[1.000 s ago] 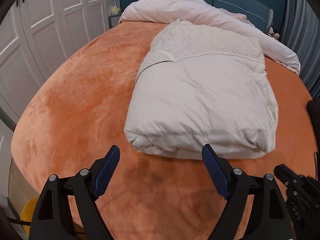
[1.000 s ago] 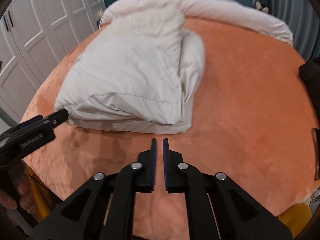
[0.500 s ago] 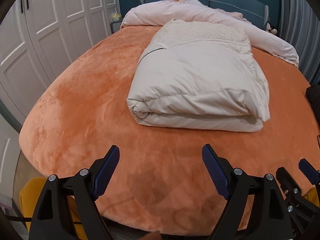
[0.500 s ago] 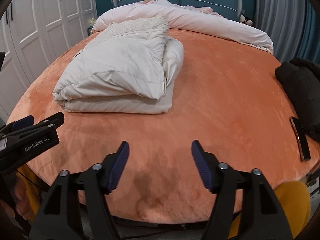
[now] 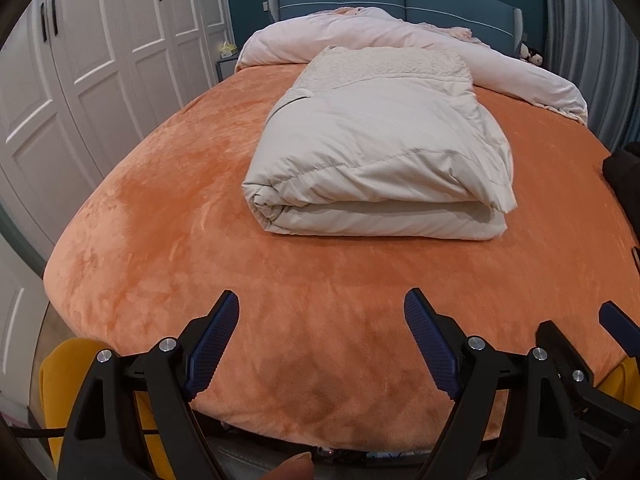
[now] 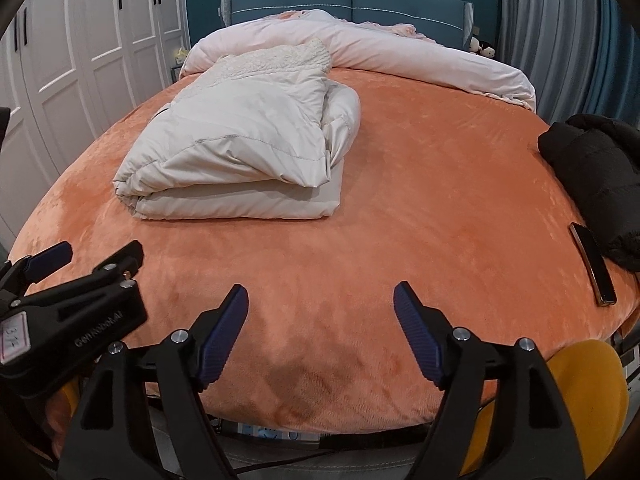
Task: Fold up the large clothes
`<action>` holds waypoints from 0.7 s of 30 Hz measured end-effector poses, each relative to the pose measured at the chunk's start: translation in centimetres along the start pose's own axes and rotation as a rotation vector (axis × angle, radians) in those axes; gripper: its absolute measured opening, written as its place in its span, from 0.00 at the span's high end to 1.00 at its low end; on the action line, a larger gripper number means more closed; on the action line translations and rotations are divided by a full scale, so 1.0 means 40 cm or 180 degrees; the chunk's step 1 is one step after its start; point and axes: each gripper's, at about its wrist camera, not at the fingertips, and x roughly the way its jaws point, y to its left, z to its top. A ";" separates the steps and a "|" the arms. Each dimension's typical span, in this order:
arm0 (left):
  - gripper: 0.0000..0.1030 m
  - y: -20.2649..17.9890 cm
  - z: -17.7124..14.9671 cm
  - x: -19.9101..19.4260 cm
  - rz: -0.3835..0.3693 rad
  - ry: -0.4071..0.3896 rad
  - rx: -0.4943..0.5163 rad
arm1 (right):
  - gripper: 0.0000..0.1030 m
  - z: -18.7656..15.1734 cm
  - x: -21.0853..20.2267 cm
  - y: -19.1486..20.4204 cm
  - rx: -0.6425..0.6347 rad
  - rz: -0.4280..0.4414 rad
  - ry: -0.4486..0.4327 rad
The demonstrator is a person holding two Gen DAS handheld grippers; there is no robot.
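A cream padded coat (image 5: 380, 152) lies folded in a thick rectangular bundle on the orange bed (image 5: 160, 208); it also shows in the right wrist view (image 6: 240, 152), left of centre. My left gripper (image 5: 322, 344) is open and empty, held over the foot edge of the bed, well short of the coat. My right gripper (image 6: 320, 332) is open and empty, also at the foot edge. The left gripper's body shows at the lower left of the right wrist view (image 6: 72, 300).
A black garment (image 6: 596, 176) and a phone (image 6: 592, 264) lie at the bed's right edge. A rolled pale pink duvet (image 6: 400, 60) lies by the blue headboard (image 6: 344, 4). White wardrobe doors (image 5: 80, 80) stand on the left. Yellow stools (image 6: 584, 384) sit below the bed's foot.
Both grippers have drawn back from the folded coat to the foot of the bed. The right gripper, shut a second ago, has opened. The coat has not moved.
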 end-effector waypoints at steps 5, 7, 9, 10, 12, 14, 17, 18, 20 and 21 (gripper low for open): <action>0.19 -0.006 -0.016 0.002 0.0033 -0.0043 0.0005 | 0.29 -0.013 0.006 -0.003 0.0037 -0.0025 0.0011; 0.19 -0.005 -0.021 0.006 0.0051 -0.0034 0.0008 | 0.29 -0.018 0.010 -0.003 0.0053 -0.0026 0.0028; 0.19 -0.004 -0.025 0.008 0.0060 -0.0026 0.0012 | 0.29 -0.022 0.011 -0.001 0.0049 -0.0029 0.0024; 0.19 -0.003 -0.026 0.007 0.0066 -0.0038 0.0014 | 0.29 -0.023 0.011 0.001 0.0041 -0.0032 0.0011; 0.19 -0.004 -0.028 0.007 0.0091 -0.0062 0.0017 | 0.29 -0.026 0.011 0.006 0.0038 -0.0041 -0.0004; 0.19 -0.002 -0.031 0.009 0.0111 -0.0080 -0.0001 | 0.29 -0.031 0.014 0.007 0.0043 -0.0049 -0.0024; 0.20 0.003 -0.040 0.016 0.0136 -0.0084 -0.0022 | 0.29 -0.041 0.028 0.007 0.0012 -0.0072 0.0000; 0.20 0.006 -0.045 0.021 0.0149 -0.0076 -0.0018 | 0.29 -0.046 0.033 0.008 0.0000 -0.0078 0.0025; 0.20 0.010 -0.051 0.026 0.0153 -0.0074 -0.0013 | 0.29 -0.052 0.036 0.012 -0.0007 -0.0082 0.0043; 0.20 0.012 -0.054 0.028 0.0154 -0.0084 -0.0016 | 0.29 -0.054 0.038 0.013 -0.0016 -0.0085 0.0047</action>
